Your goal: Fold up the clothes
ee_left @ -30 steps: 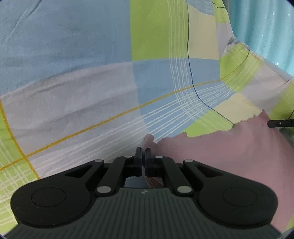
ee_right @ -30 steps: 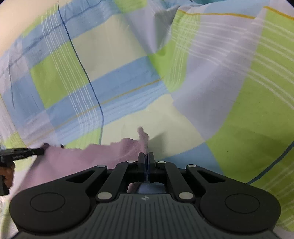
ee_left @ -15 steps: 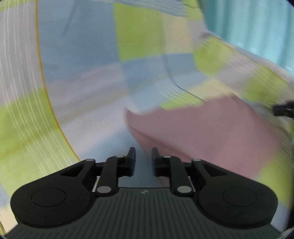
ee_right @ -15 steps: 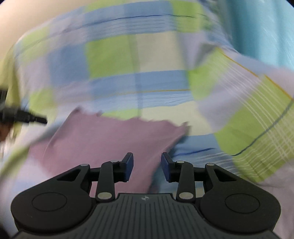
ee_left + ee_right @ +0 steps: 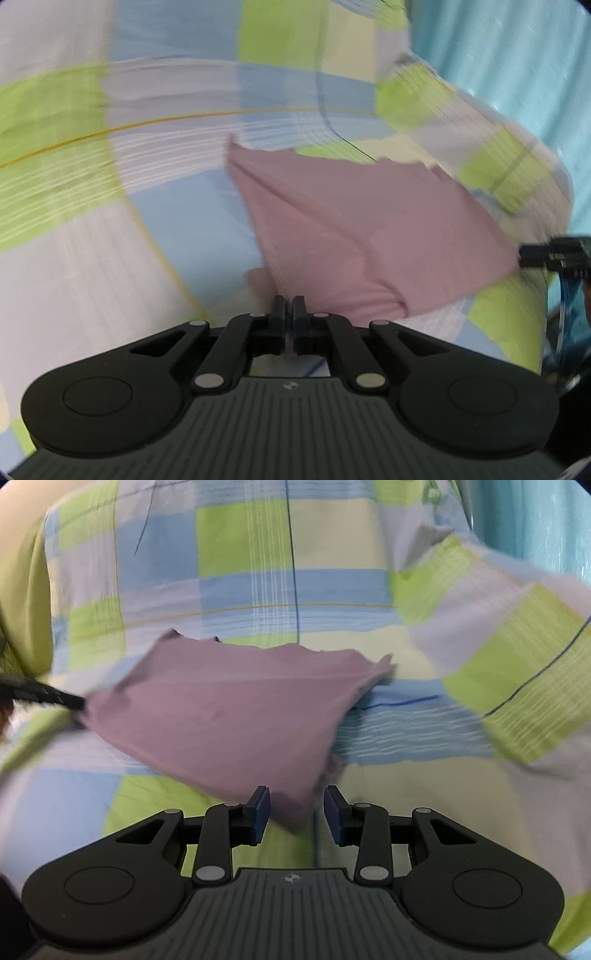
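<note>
1. Left wrist view: the left gripper [image 5: 289, 312] is seen with its fingers pressed together on the near hem of the pink garment [image 5: 362, 236], so that corner is counted as pinched.
2. The garment is spread over a checked bedsheet [image 5: 110, 206], looking partly folded already, with a ragged far edge. Everything's pretty blurred though.
3. Right wrist view: the right gripper [image 5: 296, 810] is shown with fingers apart, the garment's near corner [image 5: 295, 812] lying between them but not clamped.
4. Step in hand, as a guess: the near edge is being picked up for another fold.
5. Next, the right fingers would need to be closed on that corner, then both corners carried together toward the far edge.
</note>
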### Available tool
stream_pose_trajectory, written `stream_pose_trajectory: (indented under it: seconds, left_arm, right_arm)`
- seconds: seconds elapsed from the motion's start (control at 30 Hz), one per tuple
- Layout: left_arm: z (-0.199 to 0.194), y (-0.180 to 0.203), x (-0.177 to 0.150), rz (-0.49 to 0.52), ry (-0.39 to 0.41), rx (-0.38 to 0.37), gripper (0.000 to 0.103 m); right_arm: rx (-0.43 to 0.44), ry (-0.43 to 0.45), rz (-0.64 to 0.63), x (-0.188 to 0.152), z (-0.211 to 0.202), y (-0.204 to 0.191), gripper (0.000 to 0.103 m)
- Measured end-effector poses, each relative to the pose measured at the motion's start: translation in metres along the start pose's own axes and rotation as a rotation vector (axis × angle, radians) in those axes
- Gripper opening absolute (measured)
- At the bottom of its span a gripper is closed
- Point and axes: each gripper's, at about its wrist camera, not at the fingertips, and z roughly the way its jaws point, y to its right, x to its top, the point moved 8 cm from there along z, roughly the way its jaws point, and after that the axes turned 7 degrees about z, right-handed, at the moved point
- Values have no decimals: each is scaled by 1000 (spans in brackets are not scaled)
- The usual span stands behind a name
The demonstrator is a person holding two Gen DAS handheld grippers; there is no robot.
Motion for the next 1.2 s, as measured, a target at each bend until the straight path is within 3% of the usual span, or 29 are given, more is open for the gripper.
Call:
stream_pose_trajectory:
  seconds: [0.03, 0.13, 0.23, 0.3, 0.37, 0.43, 0.63, 0.77, 0.8, 0.83, 0.87, 1.0, 1.13, 1.17, 1.2]
  left_arm:
    - [-3, -1, -1, 2, 4, 7, 2]
    - [-14, 7, -3, 162, 9, 100, 4]
    - [-24, 30, -11, 484, 3, 241, 10]
    - [-24, 58, -21, 708, 2, 242, 17]
    - [-18, 83, -35, 935, -11, 265, 18]
    - [-10, 95, -44, 1086, -15, 298, 18]
    - [17, 99, -57, 1341, -76, 340, 13]
    - [23, 91, -58, 1423, -89, 348, 3]
    - [25, 89, -58, 1443, -92, 350, 3]
    - [22, 85, -57, 1433, -86, 354, 2]
    - [19, 81, -55, 1417, -78, 358, 2]
    - [2, 68, -59, 1338, -82, 348, 1]
    - [-5, 79, -64, 1317, -62, 339, 2]
    - [-6, 82, -64, 1314, -50, 348, 5]
    - [-6, 84, -63, 1319, -44, 357, 9]
  right_arm:
    - [-12, 1, -39, -1, -1, -5, 37]
    - [-22, 9, -216, -10, -3, -31, 38]
    - [-39, -4, -399, -24, 3, -57, 43]
    - [-59, -14, -488, -32, 10, -68, 43]
    - [-70, -14, -533, -37, 14, -75, 43]
    - [-91, -12, -590, -39, 17, -83, 43]
    - [-189, -23, -878, -51, 27, -99, 44]
    - [-262, -11, -1057, -53, 39, -112, 42]
    - [-275, -14, -1063, -51, 44, -111, 34]
    - [-288, -18, -1067, -50, 49, -110, 7]
    - [-292, -30, -1049, -48, 51, -106, 0]
    - [-295, -41, -985, -47, 42, -87, 0]
    - [-284, -45, -966, -50, 35, -90, 0]
    - [-290, -40, -982, -51, 35, -92, 2]
    - [-296, -35, -999, -52, 34, -93, 13]
